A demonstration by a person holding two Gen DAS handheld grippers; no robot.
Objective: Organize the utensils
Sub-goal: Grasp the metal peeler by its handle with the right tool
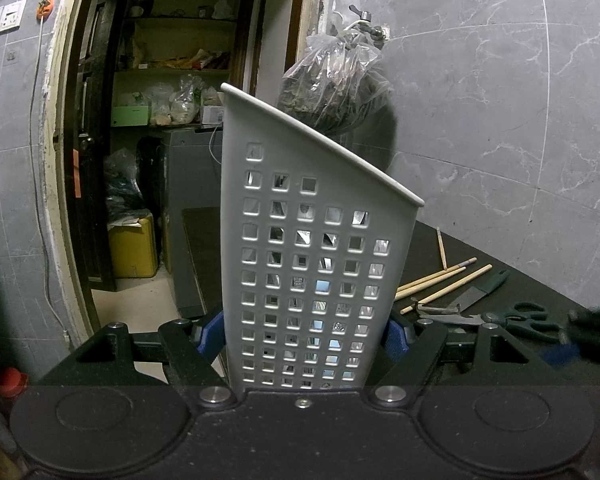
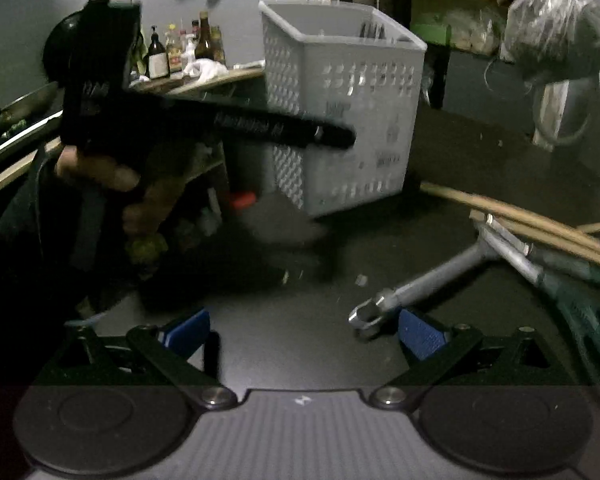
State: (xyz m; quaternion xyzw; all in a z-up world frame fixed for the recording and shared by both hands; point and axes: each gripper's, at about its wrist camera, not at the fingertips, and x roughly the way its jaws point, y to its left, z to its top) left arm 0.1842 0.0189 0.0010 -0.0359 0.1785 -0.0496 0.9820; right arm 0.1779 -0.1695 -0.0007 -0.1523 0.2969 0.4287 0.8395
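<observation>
Black linkage arms, blue finger pads (image 2: pixel 420 338) — silver pivot screws, round black discs, ribbed grey housing

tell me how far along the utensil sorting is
Early stage. Some utensils show through the holes of the grey basket, though which ones is unclear. In hand: the left gripper is clamped on that basket, steadying it, while the right gripper hovers with open, empty jaws beside the metal peeler. Left on the table: the chopsticks, the scissors and a green-handled knife.
</observation>
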